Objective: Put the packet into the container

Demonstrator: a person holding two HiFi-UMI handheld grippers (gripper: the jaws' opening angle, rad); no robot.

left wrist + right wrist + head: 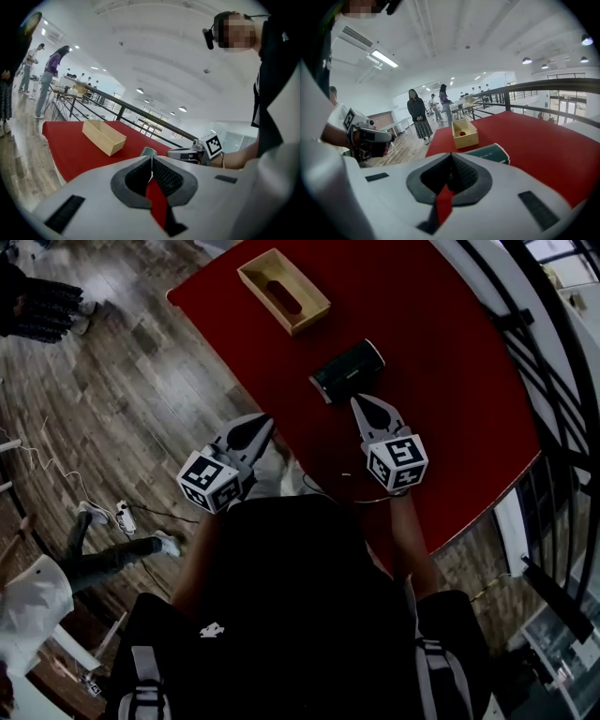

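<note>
A dark green packet (347,369) lies flat on the red table (441,399); it also shows just past my jaws in the right gripper view (487,152). The open wooden container (281,292) stands further off, empty but for a small red spot (465,132). My right gripper (355,399) is shut and empty, its tip just short of the packet. My left gripper (267,418) is shut too, holds nothing, and hovers at the table's near edge, left of the packet. From the left gripper view the container (104,136) sits ahead on the left.
A black railing (553,381) runs along the table's far right side. Wooden floor (112,381) lies to the left, with a cable and plug (122,514) and people standing nearby (417,112). More tables stand far behind the container.
</note>
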